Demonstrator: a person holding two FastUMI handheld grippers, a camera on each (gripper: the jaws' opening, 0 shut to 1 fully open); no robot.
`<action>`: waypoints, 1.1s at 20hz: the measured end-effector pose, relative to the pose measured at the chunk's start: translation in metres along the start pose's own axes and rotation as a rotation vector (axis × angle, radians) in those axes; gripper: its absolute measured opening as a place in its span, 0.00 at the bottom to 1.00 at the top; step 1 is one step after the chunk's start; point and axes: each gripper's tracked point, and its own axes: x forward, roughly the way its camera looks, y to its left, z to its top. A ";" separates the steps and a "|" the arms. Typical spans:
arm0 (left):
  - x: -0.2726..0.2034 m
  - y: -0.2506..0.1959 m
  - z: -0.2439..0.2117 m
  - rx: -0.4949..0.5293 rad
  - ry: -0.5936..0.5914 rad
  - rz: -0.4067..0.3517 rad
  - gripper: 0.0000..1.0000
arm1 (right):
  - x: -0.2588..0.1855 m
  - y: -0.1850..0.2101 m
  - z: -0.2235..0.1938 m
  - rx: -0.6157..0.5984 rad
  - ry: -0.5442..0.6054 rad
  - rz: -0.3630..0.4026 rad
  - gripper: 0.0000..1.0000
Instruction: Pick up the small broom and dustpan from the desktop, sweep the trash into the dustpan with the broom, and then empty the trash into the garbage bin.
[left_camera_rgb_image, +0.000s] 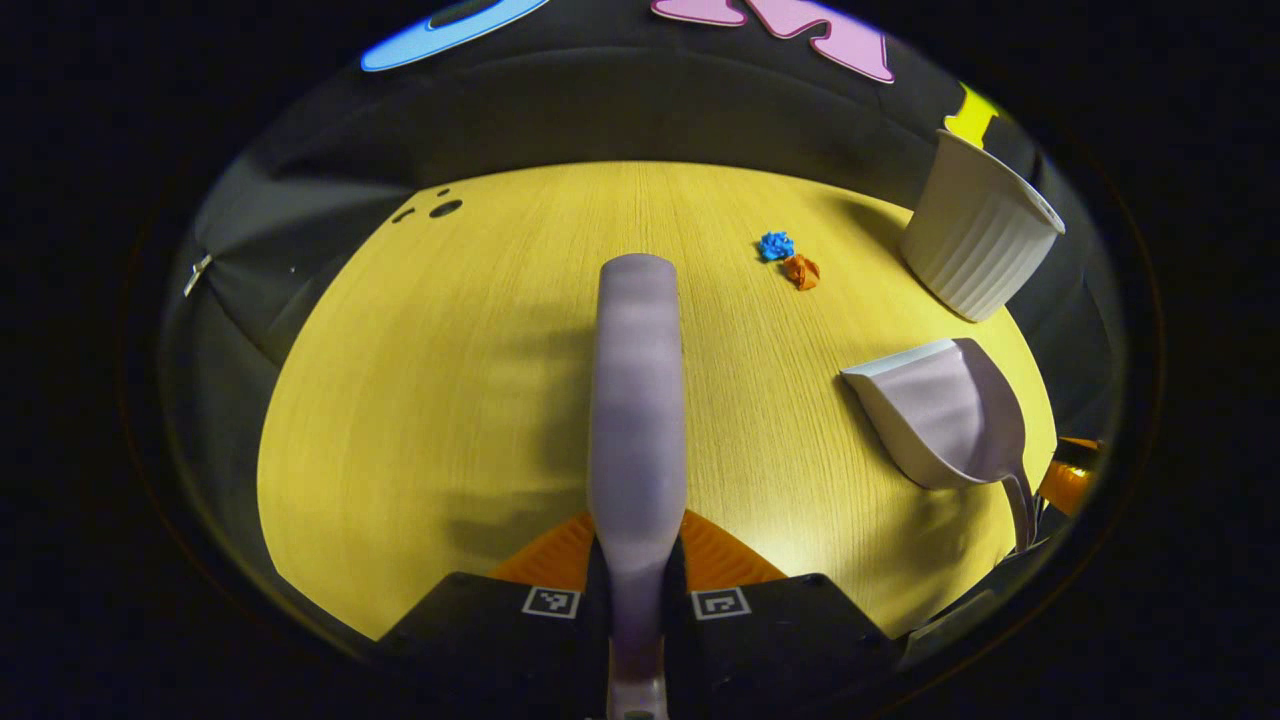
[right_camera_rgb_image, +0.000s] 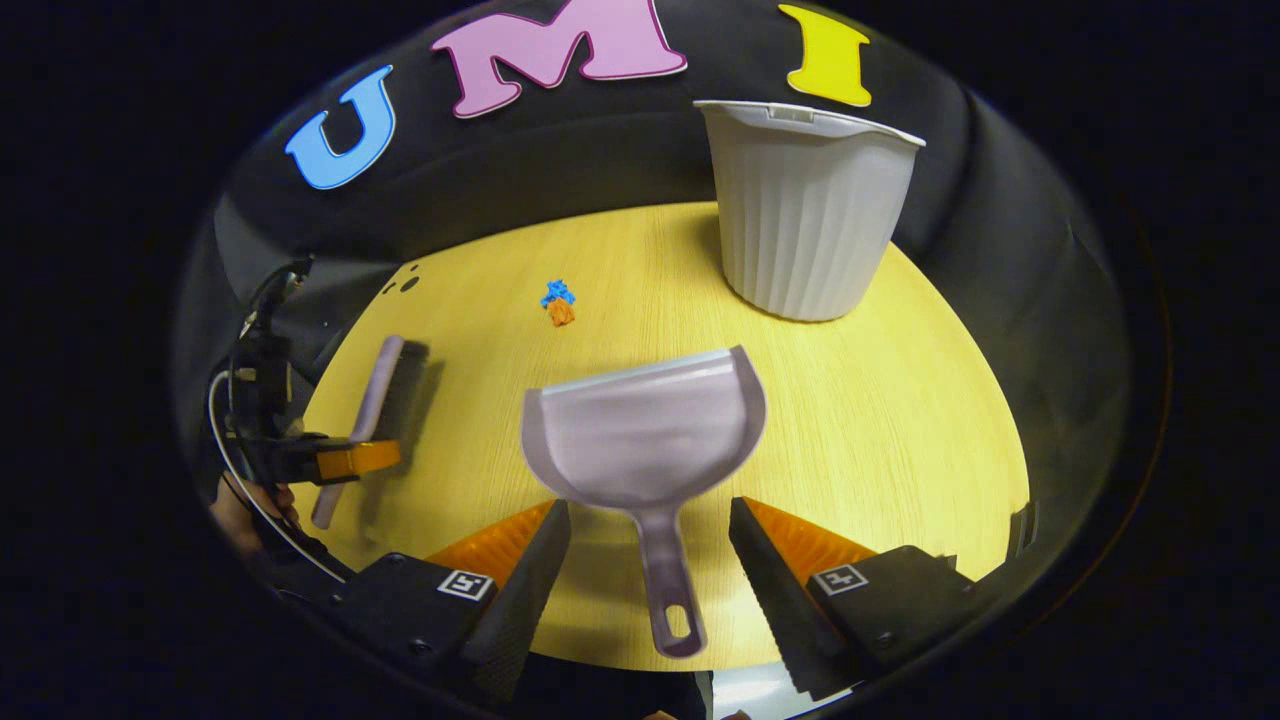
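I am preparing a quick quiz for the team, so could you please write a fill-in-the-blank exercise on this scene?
1. The left gripper is shut on the ____.
2. The dustpan handle lies between the ____ jaws of the right gripper.
3. Beside the blue scrap lies an ____ scrap.
4. The bin stands ____ on the table.

Missing words: broom; open; orange; upright

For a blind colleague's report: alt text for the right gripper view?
The open right tool straddles the handle of a lilac plastic dustpan lying on a yellow wooden table. Beyond sit blue and orange paper scraps and a white ribbed bin.
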 end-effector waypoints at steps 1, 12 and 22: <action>-0.005 0.002 0.004 0.010 -0.010 0.000 0.27 | 0.002 -0.002 -0.005 0.004 0.018 -0.007 1.00; -0.033 0.009 0.037 0.060 -0.064 0.019 0.26 | 0.061 -0.017 -0.057 -0.071 0.199 -0.062 0.94; -0.023 0.007 0.049 0.016 -0.050 0.024 0.26 | 0.084 -0.014 -0.046 -0.126 0.229 -0.053 0.74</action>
